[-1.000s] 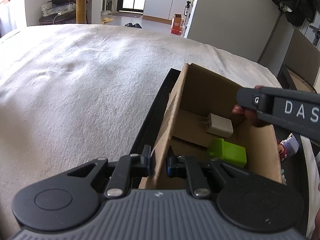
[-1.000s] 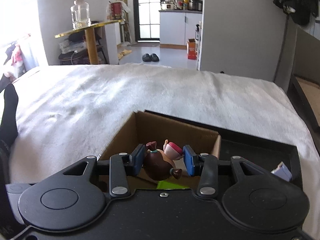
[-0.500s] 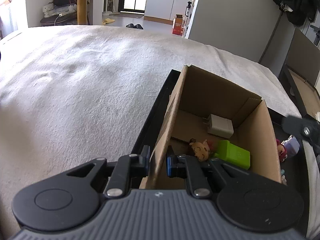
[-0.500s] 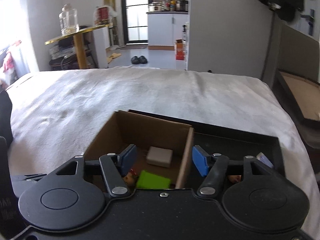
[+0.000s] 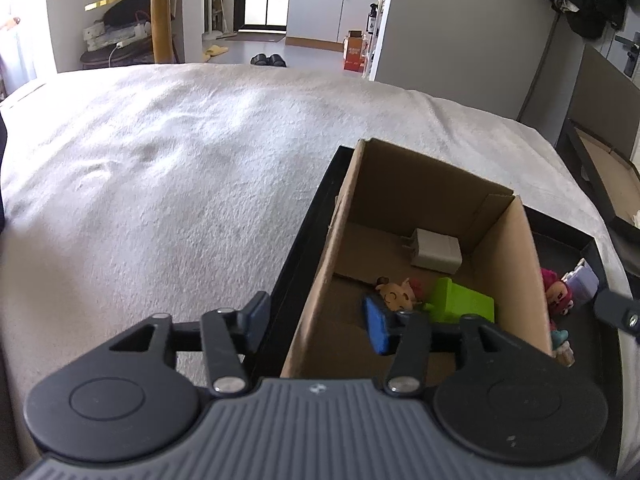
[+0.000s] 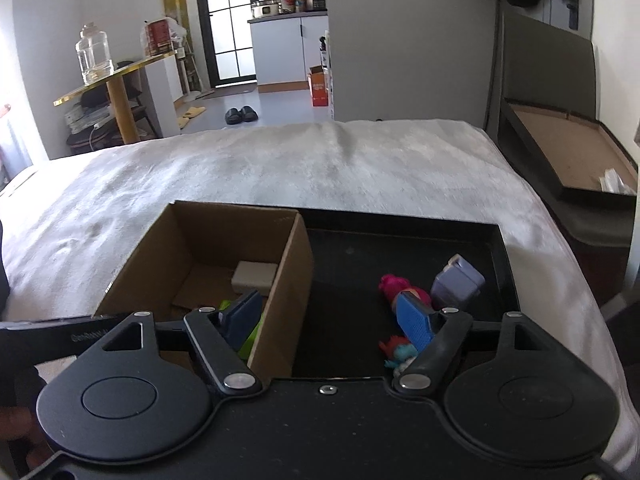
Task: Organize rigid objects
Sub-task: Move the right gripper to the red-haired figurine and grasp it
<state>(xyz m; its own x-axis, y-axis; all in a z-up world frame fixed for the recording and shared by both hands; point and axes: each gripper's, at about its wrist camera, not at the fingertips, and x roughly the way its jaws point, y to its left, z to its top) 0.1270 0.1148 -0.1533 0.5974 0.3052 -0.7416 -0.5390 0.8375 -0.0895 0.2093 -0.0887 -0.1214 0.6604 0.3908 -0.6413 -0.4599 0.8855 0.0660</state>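
Here, left gripper [image 5: 316,320] jaws just opened, straddling cardboard box [image 5: 320,280] wall, right gripper [image 6: 328,316] likewise.

Cardboard box [image 6: 224,240] fills the tray's [image 6: 400,226] left half; right half open beyond small toys [image 6: 404,292]; blanket [image 5: 160,168] left lies bare

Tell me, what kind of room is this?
Probably a small home, perhaps a studio flat: a bed with a white blanket in front, kitchen cabinets past the doorway, and slippers on the floor.
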